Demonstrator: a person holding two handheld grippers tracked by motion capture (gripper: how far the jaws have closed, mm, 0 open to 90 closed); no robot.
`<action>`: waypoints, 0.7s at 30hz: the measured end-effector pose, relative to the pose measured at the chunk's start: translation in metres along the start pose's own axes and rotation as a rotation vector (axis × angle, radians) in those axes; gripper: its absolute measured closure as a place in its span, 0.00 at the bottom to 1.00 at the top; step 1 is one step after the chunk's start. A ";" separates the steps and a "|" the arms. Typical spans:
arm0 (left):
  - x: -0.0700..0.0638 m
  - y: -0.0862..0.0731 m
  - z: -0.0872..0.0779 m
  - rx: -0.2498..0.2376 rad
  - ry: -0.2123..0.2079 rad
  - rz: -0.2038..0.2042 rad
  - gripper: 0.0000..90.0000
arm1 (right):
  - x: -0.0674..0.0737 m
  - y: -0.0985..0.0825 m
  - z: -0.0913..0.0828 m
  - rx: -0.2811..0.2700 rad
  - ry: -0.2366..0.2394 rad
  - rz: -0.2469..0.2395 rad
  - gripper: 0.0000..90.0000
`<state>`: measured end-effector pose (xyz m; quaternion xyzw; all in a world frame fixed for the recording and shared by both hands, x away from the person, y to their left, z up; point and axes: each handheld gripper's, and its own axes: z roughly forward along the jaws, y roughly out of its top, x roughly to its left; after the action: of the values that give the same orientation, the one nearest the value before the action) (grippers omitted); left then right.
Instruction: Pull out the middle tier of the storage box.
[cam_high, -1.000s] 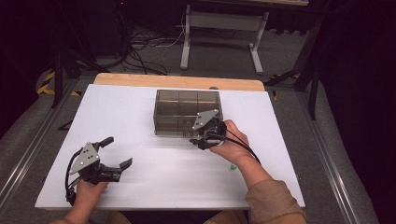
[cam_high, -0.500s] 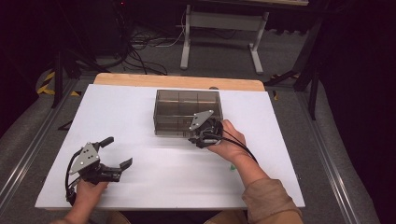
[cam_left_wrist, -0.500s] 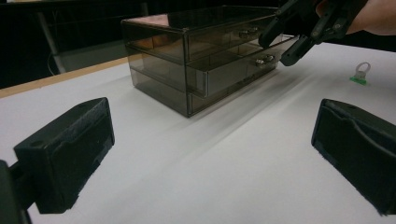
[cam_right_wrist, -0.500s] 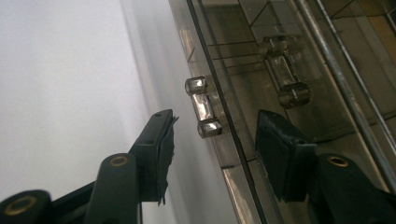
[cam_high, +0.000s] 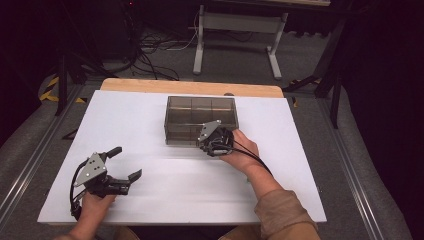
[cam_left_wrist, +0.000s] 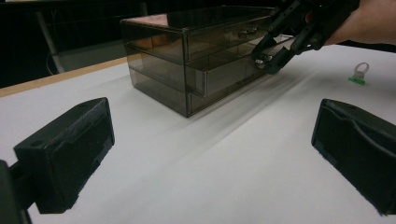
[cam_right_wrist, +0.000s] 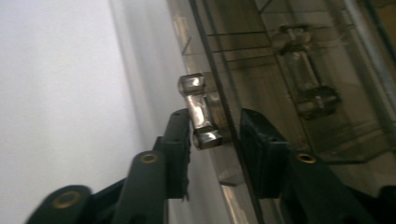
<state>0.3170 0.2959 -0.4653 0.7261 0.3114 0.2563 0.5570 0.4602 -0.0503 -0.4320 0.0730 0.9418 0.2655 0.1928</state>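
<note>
A smoky see-through drawer box (cam_high: 200, 112) stands at the middle of the white table (cam_high: 150, 130). My right gripper (cam_high: 207, 144) is at the box's front. In the right gripper view its jaws (cam_right_wrist: 215, 119) stand on either side of a clear drawer handle (cam_right_wrist: 198, 112). They have just been closing. One finger (cam_right_wrist: 180, 140) lies against the handle, while the other (cam_right_wrist: 261, 149) is still a little apart from it. My left gripper (cam_high: 127, 162) rests near the front left of the table, open wide with nothing between its pads (cam_left_wrist: 70, 154).
A small green and white tag (cam_left_wrist: 358, 74) lies on the table beyond the right hand. A wooden strip (cam_high: 190, 87) runs along the table's far edge. Behind it are a metal stand (cam_high: 235, 30) and cables on the floor.
The right gripper has moved slightly left and down along the box's front, and its jaws have narrowed around the drawer handle. The left gripper has not moved.
</note>
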 end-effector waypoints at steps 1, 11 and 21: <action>0.000 0.000 0.000 0.000 0.000 0.000 0.00 | 0.000 0.000 -0.001 0.008 0.006 -0.021 0.73; 0.000 0.000 0.000 0.000 0.001 0.000 0.00 | 0.004 0.001 -0.006 0.013 0.007 -0.029 0.73; 0.000 0.000 0.000 0.000 0.002 -0.002 0.00 | 0.014 0.003 -0.018 0.008 0.020 -0.047 0.74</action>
<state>0.3169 0.2960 -0.4653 0.7257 0.3124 0.2564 0.5568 0.4404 -0.0526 -0.4211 0.0488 0.9462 0.2579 0.1891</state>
